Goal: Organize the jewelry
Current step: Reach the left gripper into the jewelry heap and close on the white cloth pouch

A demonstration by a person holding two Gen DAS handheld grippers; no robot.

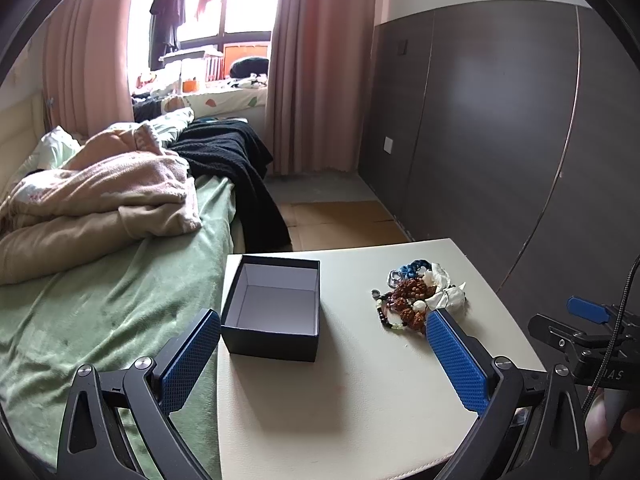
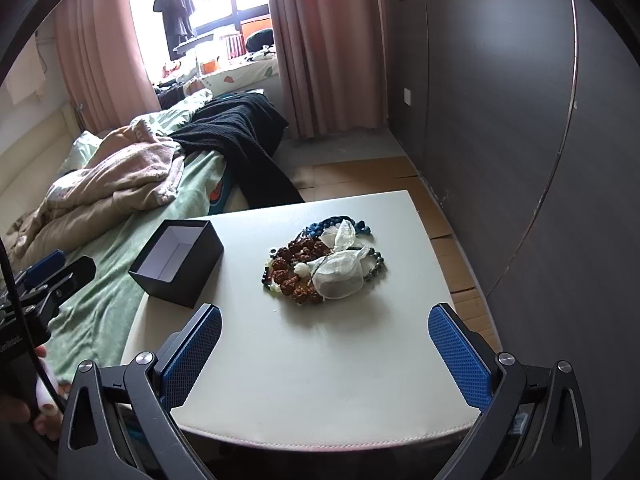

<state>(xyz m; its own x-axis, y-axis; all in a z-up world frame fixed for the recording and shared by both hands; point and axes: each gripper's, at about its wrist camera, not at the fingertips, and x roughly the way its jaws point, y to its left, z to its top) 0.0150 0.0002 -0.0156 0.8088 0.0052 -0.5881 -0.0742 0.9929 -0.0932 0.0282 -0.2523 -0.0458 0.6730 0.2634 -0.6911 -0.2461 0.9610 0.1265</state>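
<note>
An open dark box with a white inside (image 1: 272,308) (image 2: 178,262) stands empty at the left of the cream table (image 1: 340,400) (image 2: 320,360). A pile of jewelry (image 1: 416,300) (image 2: 324,268) lies to its right: brown bead bracelets, blue beads and white gauze pouches. My left gripper (image 1: 322,334) is open and empty, low over the table just in front of the box. My right gripper (image 2: 324,330) is open and empty, near the front edge, short of the pile.
A bed (image 1: 100,300) with a green sheet, beige blanket and black knit throw lies left of the table. A dark wardrobe wall (image 1: 500,140) stands on the right. The other gripper shows at the edge of each view (image 1: 592,332) (image 2: 44,280).
</note>
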